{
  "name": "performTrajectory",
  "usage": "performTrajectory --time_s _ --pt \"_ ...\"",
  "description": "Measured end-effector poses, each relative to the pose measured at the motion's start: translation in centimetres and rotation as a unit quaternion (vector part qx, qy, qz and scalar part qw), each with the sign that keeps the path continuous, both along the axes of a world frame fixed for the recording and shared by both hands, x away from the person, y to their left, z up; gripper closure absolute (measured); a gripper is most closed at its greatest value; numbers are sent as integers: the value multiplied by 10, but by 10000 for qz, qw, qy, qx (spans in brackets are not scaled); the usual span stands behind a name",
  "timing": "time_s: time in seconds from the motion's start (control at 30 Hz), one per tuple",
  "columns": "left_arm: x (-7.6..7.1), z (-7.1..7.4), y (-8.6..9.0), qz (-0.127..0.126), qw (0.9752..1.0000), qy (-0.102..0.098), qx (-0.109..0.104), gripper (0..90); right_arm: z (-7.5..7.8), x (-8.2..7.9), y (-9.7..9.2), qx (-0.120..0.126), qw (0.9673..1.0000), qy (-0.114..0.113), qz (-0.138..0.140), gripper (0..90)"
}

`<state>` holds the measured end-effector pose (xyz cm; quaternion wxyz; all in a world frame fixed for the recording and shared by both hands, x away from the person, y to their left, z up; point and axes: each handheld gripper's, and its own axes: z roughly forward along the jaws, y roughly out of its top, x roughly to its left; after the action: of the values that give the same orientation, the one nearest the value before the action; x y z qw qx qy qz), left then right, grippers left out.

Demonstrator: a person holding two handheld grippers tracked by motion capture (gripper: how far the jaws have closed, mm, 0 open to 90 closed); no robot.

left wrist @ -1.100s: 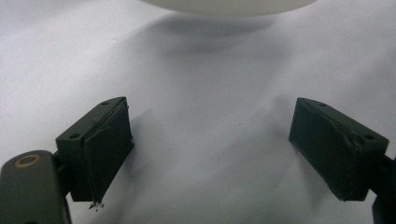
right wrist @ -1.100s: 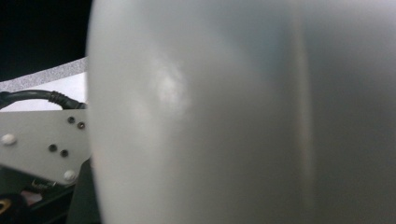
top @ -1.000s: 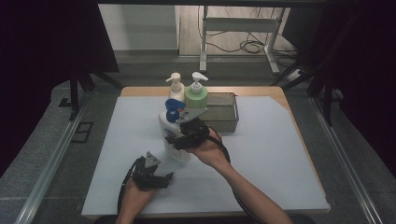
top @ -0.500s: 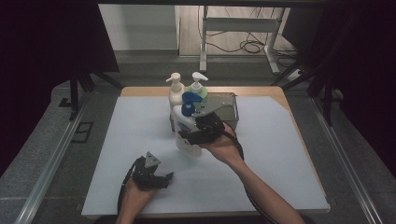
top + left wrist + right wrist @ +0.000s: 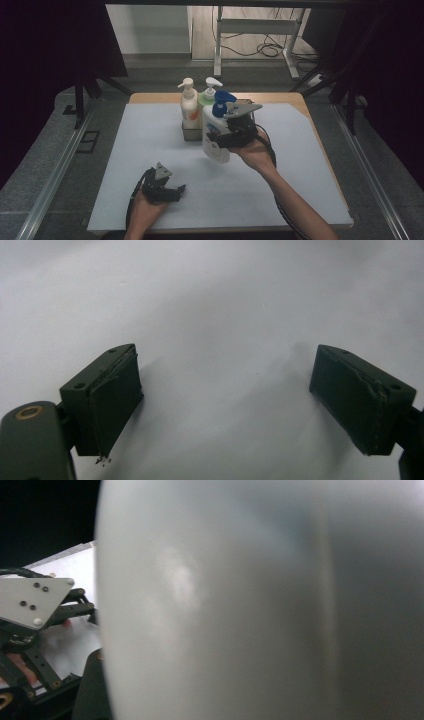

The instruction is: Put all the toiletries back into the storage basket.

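White plastic, blue-capped, the pump bottle [image 5: 216, 131] hung clamped in the right gripper [image 5: 223, 138], lifted clear of the counter [image 5: 310, 165] just before the tray [image 5: 190, 133] near the far edge, apparently for stowing beside two bottles [image 5: 188, 103]. The left gripper [image 5: 176, 192] rested wide open and empty near the front edge, likely on standby.

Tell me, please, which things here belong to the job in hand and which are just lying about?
In the job:
- white pump bottle with a blue pump, held off the table in the right gripper
- metal basket
- two pump bottles standing in it

Lying about:
- left gripper, open, resting on the white mat
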<state>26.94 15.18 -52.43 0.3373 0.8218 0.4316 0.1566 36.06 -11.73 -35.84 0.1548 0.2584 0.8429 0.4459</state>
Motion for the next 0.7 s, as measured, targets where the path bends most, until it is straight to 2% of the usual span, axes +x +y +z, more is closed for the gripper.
performTrajectory --time_s 0.3,0.7 --pt "0 0 0 2 10000 0 1 127 7 5 -23 -45 9995 -75 -299 372" --pt "0 0 0 3 10000 0 0 127 14 14 -50 -114 9973 -143 -715 373"
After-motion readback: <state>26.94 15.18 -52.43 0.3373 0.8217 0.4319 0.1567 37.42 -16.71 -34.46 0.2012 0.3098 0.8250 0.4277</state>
